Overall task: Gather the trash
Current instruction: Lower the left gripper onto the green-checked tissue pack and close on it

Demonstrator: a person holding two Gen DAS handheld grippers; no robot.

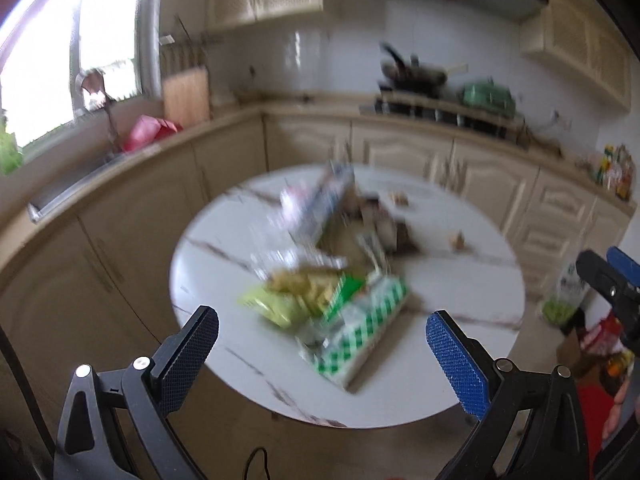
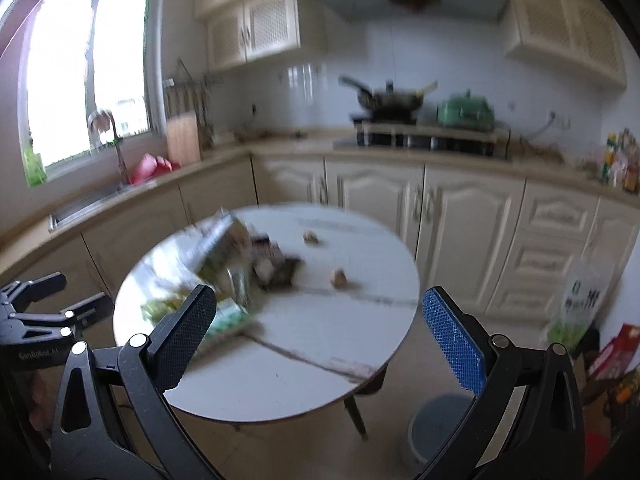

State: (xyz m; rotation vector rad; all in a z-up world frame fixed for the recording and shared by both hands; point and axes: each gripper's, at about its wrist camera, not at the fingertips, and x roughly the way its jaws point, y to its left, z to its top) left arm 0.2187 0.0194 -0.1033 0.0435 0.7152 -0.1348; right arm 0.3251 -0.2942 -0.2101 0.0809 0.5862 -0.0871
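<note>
Both the left gripper (image 1: 322, 354) and right gripper (image 2: 320, 336) hang spread wide, holding nothing. The blurred trash pile (image 1: 332, 264) lies on the round desk (image 1: 460, 280), toward 9 o'clock from the right wrist view.

Daylight from a window (image 2: 92, 76) over cream cabinets (image 2: 460, 216), white tiled wall (image 2: 312, 92), beige floor (image 2: 304, 448).

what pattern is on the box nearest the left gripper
Green and white checks on the box, clearest in the left wrist view.
</note>
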